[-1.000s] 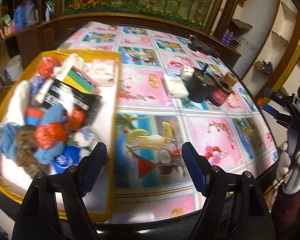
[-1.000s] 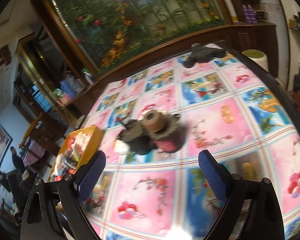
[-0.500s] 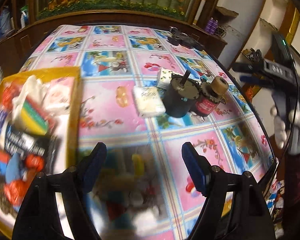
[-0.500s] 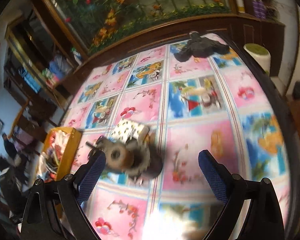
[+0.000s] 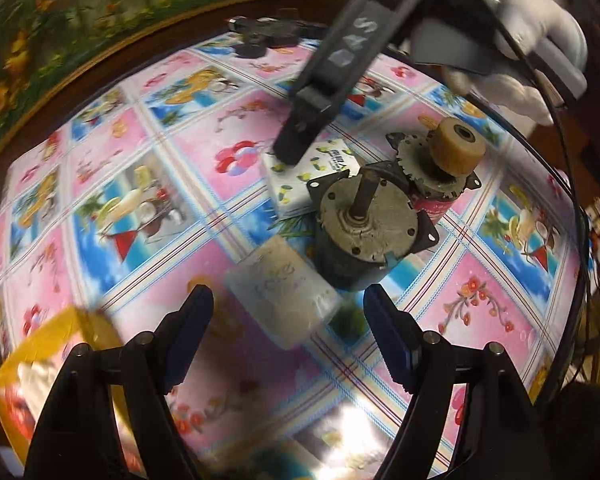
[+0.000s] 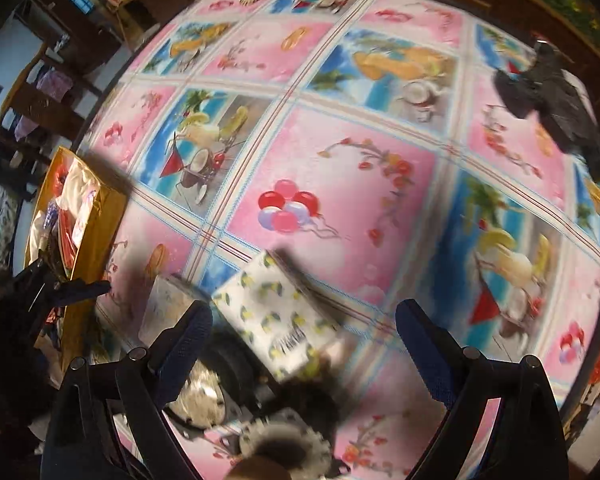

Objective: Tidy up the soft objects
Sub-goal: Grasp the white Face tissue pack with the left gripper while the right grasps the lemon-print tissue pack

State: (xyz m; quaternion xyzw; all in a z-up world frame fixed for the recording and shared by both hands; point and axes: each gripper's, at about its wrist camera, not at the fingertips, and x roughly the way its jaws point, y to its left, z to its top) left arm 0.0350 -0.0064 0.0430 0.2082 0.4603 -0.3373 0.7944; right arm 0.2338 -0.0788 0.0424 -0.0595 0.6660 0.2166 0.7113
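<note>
Both claws gaped empty: left claw hovered just short of the plain pack beside the motor, right claw over the lemon pack behind it.

Item 1: tissue pack with lemon print. White soft wrapper, small yellow-green lemons, dark lettering at one end. Lies flat on the tablecloth, its near edge touching or just beside the grey motor. A dark finger of the other tool rests on its far corner in the left wrist view.

Item 2: pale plain pack. Whitish, faint markings, blurred; probably another tissue packet. Lies flat just beside the same motor, nearer the yellow box.

Item 3: yellow box. Open-topped, at the table edge, holding mixed soft goods in red, white and blue; contents too blurred to list.
</note>
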